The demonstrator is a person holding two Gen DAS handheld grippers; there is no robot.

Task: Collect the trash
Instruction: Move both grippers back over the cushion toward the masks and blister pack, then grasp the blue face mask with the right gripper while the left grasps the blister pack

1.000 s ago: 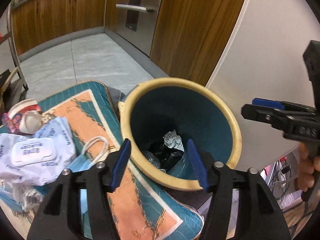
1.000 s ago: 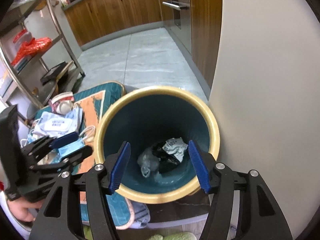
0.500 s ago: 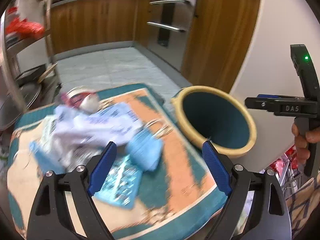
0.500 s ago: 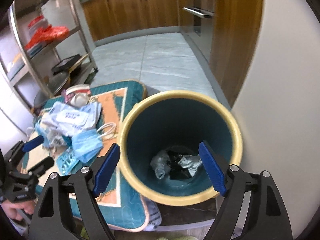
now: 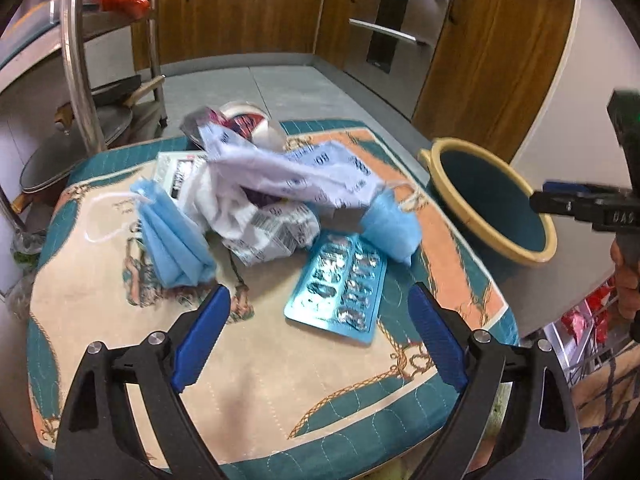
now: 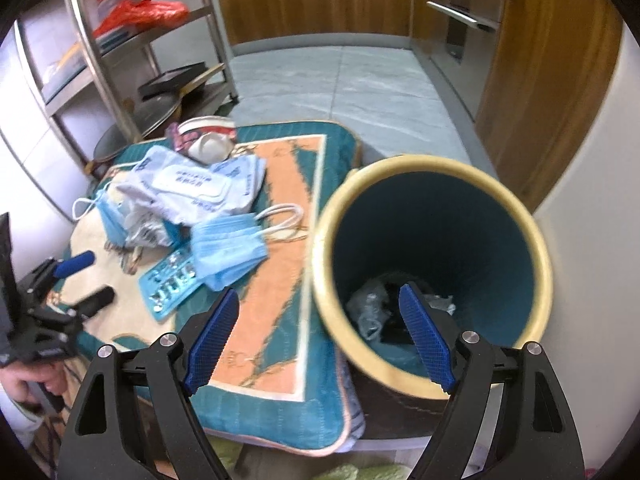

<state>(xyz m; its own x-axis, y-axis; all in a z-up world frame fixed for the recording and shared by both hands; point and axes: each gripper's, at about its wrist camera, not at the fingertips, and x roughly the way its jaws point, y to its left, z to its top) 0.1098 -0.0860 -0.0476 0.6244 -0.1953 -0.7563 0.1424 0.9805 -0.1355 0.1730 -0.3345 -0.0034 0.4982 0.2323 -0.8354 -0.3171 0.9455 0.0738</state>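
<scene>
A quilted teal and peach cloth point(image 5: 280, 380) covers the tabletop. On it lie two pleated blue face masks point(image 5: 172, 236), a foil pill sheet point(image 5: 340, 288), crinkled white wipe packs point(image 5: 288, 176) and a paper cup point(image 5: 256, 124). The left tool point(image 5: 316, 336) hangs just before the pill sheet, its jaws opening, holding nothing. The right tool point(image 6: 316, 336), wide and empty, straddles the rim of the round teal bin point(image 6: 436, 220), crumpled trash inside.

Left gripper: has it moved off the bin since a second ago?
Yes. The left gripper was over the bin mouth; now it hangs over the mat by the blister pack, bin off to its right, jaws opening, empty.
</scene>
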